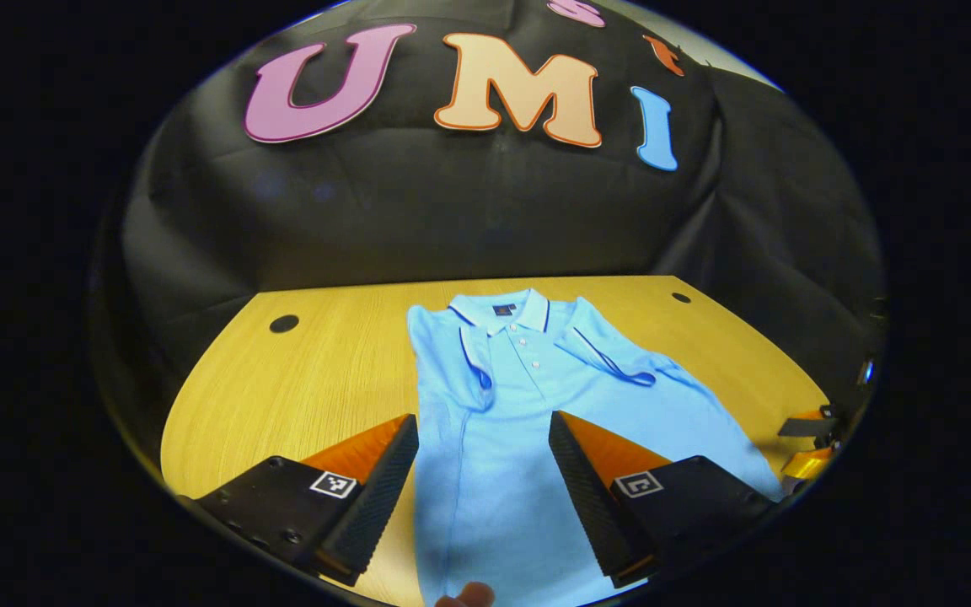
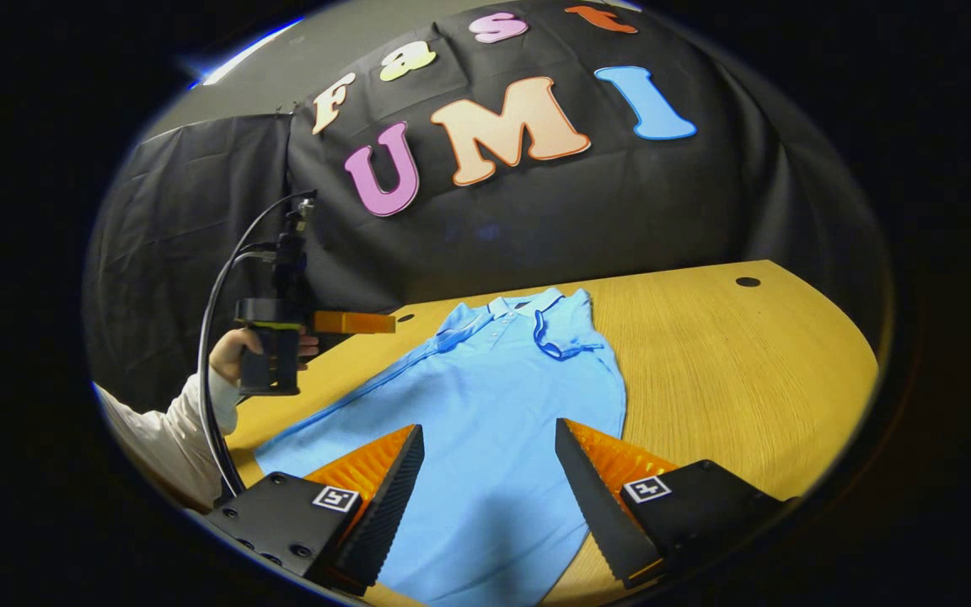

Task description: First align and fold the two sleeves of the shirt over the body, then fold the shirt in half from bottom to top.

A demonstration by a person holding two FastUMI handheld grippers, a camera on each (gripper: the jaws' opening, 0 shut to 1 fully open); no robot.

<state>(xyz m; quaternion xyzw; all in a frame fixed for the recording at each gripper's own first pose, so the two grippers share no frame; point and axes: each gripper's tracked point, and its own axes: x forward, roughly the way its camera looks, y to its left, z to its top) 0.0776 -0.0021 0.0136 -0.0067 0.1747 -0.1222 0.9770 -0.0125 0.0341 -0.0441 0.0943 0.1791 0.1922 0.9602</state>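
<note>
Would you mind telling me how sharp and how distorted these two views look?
Left gripper view: fisheye bends the table edge; the shirt is sharp and evenly lit. Right gripper view: the same curving; the left gripper, farther off, still reads clearly.

No legible text is found apart from the wall. A small dark tag inside the shirt (image 1: 528, 396) collar is seen, but it is too small to be read.
</note>
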